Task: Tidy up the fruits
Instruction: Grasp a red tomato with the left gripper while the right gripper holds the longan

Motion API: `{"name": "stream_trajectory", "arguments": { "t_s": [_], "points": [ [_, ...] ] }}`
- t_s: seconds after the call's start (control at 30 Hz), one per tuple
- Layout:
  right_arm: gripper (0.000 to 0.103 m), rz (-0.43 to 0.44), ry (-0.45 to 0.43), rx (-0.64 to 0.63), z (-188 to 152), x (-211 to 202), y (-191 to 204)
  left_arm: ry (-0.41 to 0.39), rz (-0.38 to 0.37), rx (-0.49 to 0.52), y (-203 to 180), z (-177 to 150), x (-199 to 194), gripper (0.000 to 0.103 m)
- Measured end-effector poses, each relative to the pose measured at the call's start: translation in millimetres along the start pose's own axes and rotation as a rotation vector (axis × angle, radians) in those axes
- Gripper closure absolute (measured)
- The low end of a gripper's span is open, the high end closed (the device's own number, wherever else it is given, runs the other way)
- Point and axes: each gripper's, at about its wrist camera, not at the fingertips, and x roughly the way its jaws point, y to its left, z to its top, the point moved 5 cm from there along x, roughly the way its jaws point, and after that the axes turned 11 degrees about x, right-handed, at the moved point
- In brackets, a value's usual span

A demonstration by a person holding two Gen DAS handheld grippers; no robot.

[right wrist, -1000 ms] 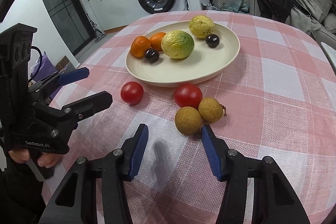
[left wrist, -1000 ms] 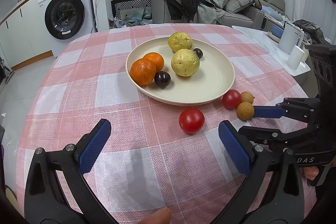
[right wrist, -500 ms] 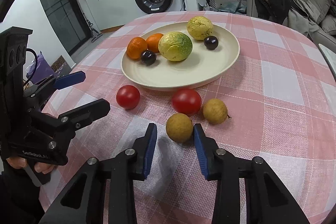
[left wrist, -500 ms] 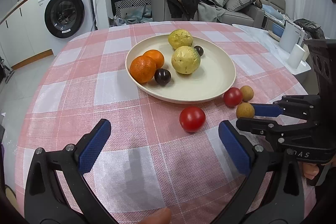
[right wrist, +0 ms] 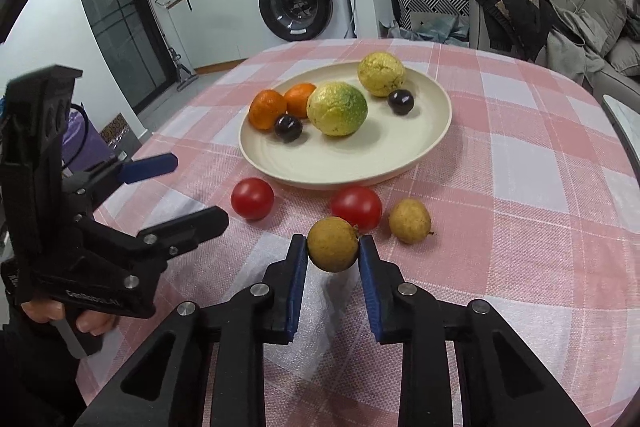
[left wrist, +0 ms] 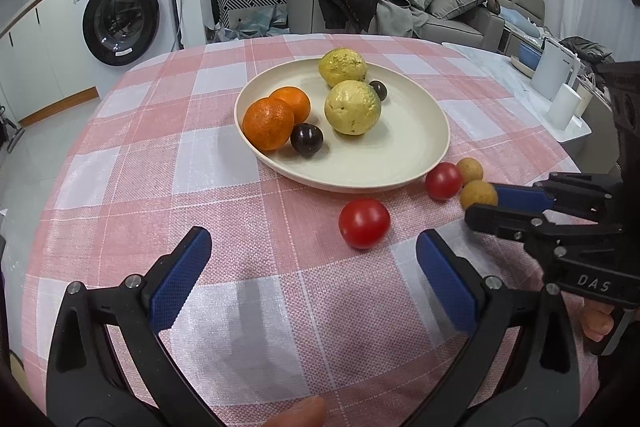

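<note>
Currently the step in hand is the pick-up of one loose fruit for the plate (right wrist: 424, 163). The right gripper (right wrist: 333, 245) has just been closing, and its blue pads now press both sides of a small tan round fruit (right wrist: 332, 245); in the left wrist view the same fruit (left wrist: 478, 194) sits at the tips of that gripper (left wrist: 482, 201), near the plate's rim. Whether it has left the checked tablecloth (right wrist: 520, 227) cannot be told for certain.

The left gripper (left wrist: 312, 267) stands wide open over bare cloth, holding nothing, with a red tomato (left wrist: 364, 223) just ahead between its fingers' lines.

Loose on the cloth: that tomato, a second tomato (right wrist: 356, 207) just behind the held fruit, and a second tan fruit (right wrist: 410, 221) beside it. On the plate: two oranges (right wrist: 267, 109), two yellow-green fruits (right wrist: 337, 109), two dark plums (right wrist: 288, 127).

Judgement: about half the fruit is plated. The next move calls for a lift clear of the neighbouring tomato, a carry over the rim, and a release on the plate's bare near part, low enough that the round fruit does not roll off.
</note>
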Motion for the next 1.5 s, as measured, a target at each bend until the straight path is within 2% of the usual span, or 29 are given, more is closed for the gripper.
{"name": "stream_trajectory", "arguments": {
  "t_s": [0.17,0.37,0.47,0.53,0.63,0.97,1.07,1.5],
  "points": [
    [0.076,0.005,-0.023,0.007,4.5,-7.6,-1.1,0.05,-0.004,-0.03,-0.3,-2.0,13.9,0.001],
    [0.076,0.007,-0.027,0.013,6.3,-11.3,-2.0,0.081,0.002,-0.005,-7.5,-0.9,26.0,0.004],
    [0.076,0.007,-0.032,0.011,6.8,-12.7,-1.7,0.073,0.001,0.004,-9.0,0.7,26.4,0.012],
    [0.076,0.008,-0.034,0.01,6.4,-13.5,-1.6,0.068,-0.019,0.004,-9.5,1.3,27.0,0.027],
    [0.076,0.009,-0.033,0.006,5.6,-14.8,-0.6,0.067,-0.052,0.008,-12.1,1.1,27.1,0.041],
    [0.076,0.011,-0.038,0.004,6.3,-16.5,0.2,0.041,-0.122,0.044,-25.7,5.3,24.7,0.062],
    [0.076,0.012,-0.039,0.002,6.5,-17.1,0.9,0.049,-0.127,0.045,-26.3,4.8,26.4,0.075],
    [0.076,0.01,-0.048,0.005,8.6,-20.8,-0.2,0.017,-0.151,0.049,-27.0,3.5,18.2,0.075]
  ]
}}
